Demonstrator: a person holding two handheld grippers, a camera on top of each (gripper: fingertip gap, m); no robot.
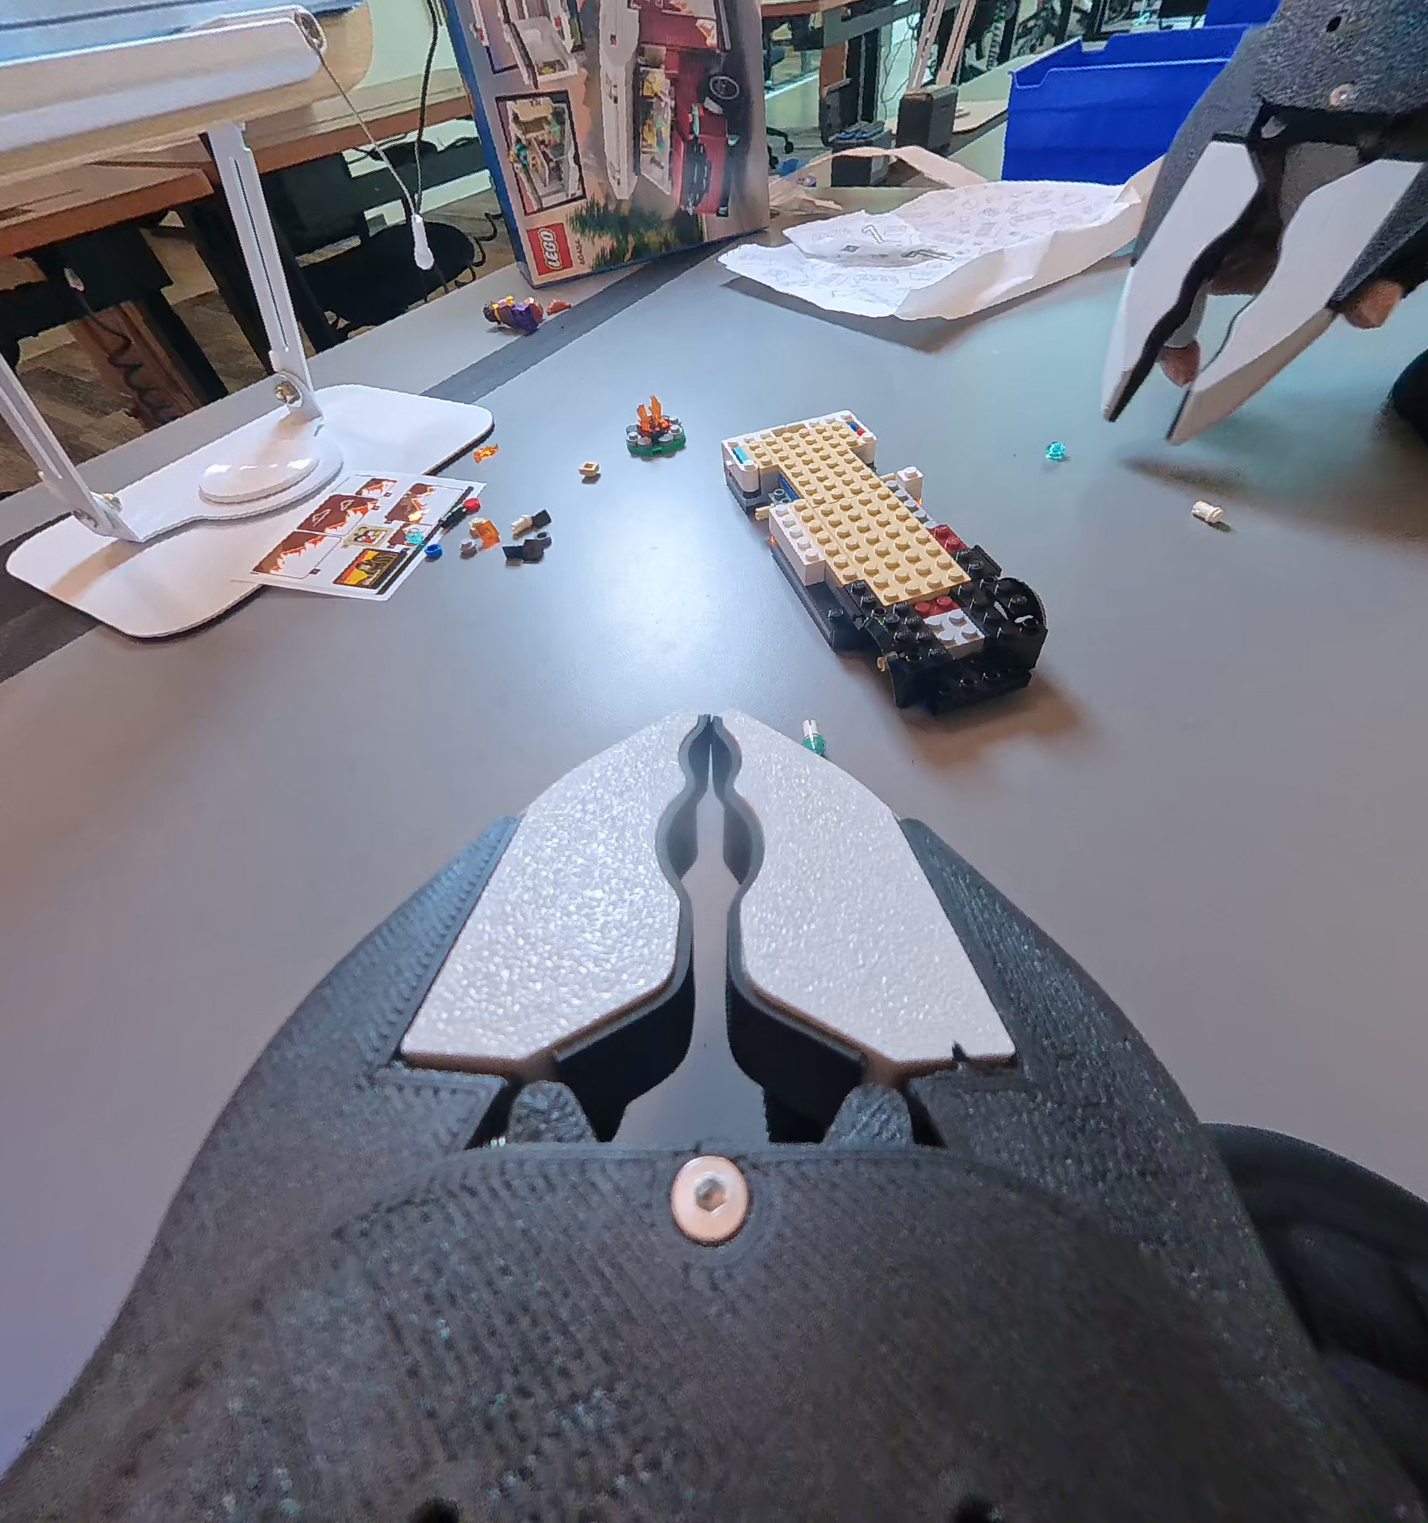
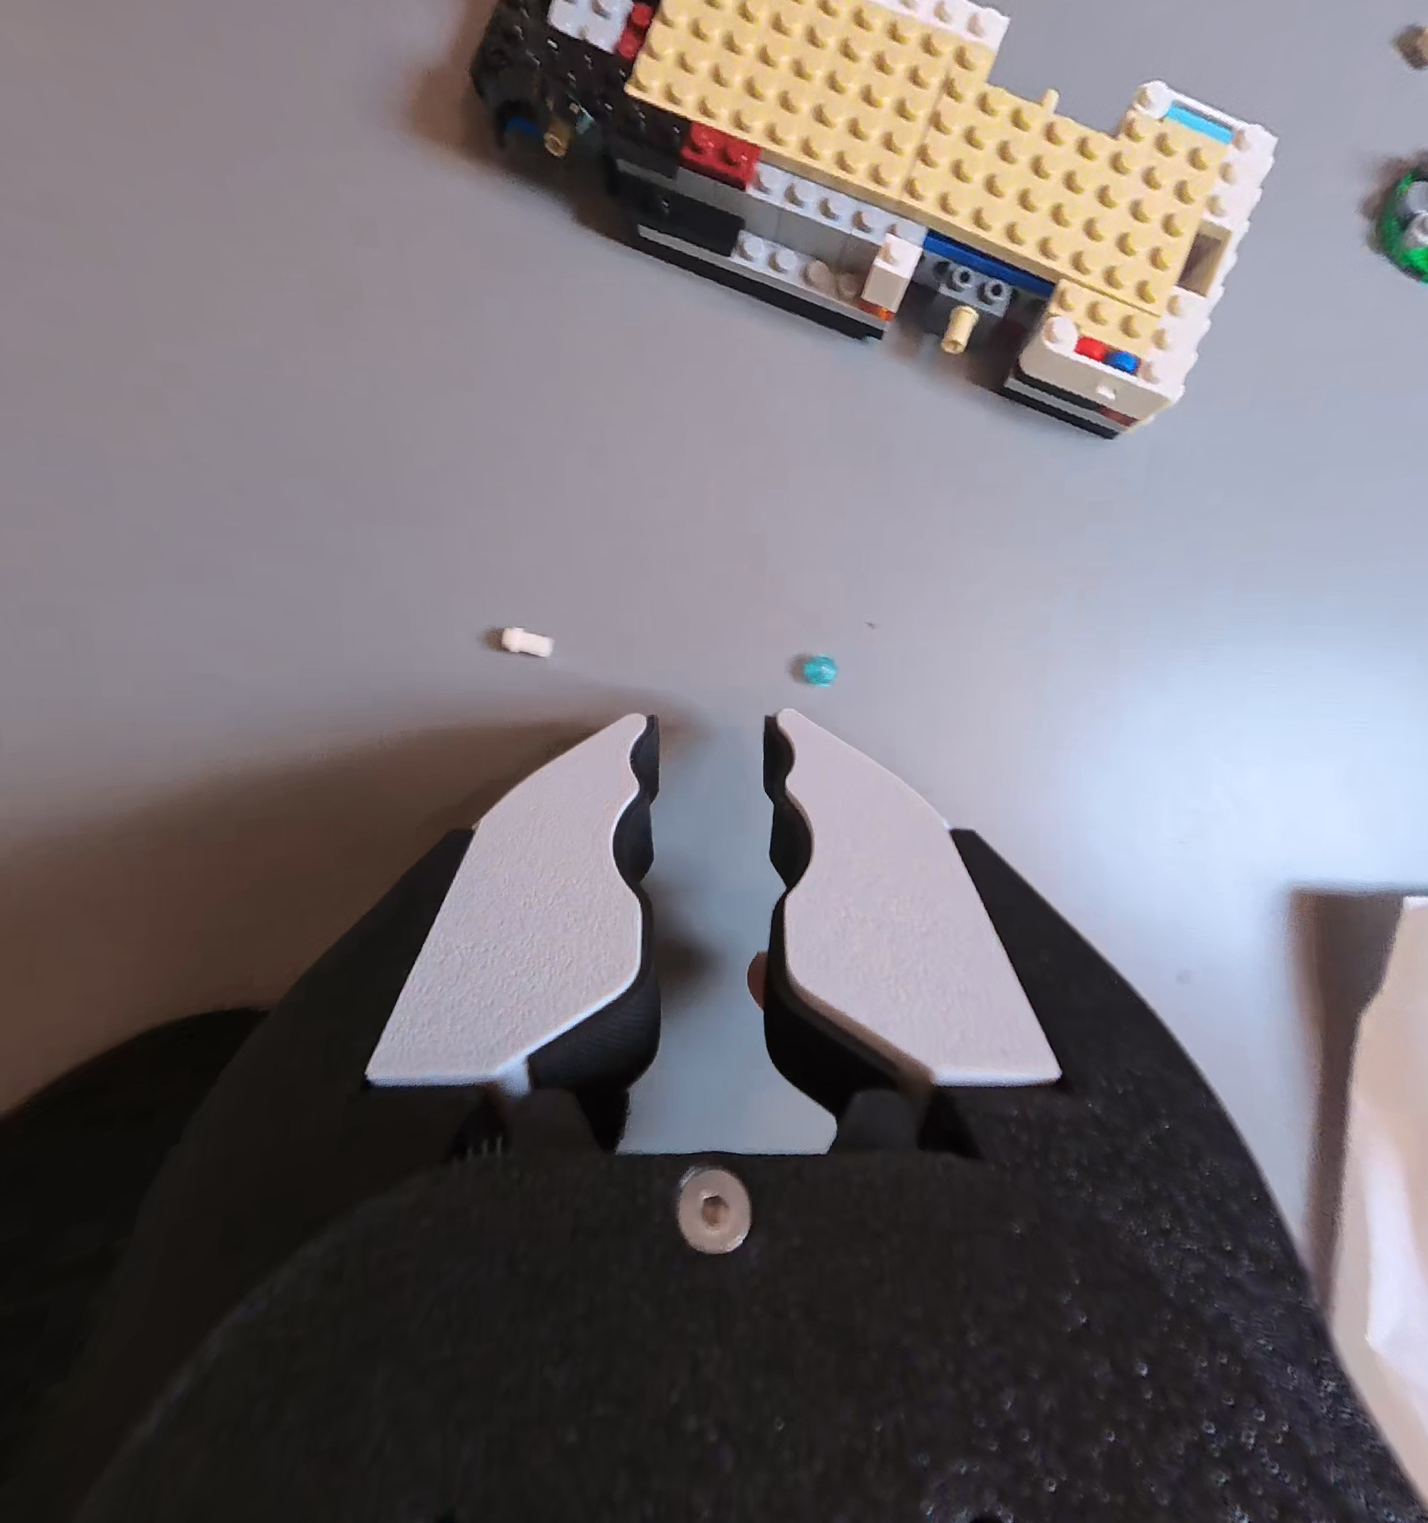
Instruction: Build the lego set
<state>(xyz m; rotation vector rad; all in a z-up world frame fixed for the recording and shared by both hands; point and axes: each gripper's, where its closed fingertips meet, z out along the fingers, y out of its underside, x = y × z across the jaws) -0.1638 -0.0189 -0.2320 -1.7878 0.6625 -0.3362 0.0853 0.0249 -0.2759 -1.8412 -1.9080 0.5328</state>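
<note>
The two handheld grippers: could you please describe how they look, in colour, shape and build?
Both the left gripper and the right gripper have black, rough-textured printed bodies, each with one silver screw. Their fingers are flat, pale grey and pointed, with wavy black inner edges.

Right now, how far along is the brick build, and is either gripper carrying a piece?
Built: the tan-topped vehicle base and a small campfire. In hand: nothing; left gripper jaws shut bare, right gripper jaws open near a teal stud and white peg. Left: loose pieces by the sticker sheet.
</note>
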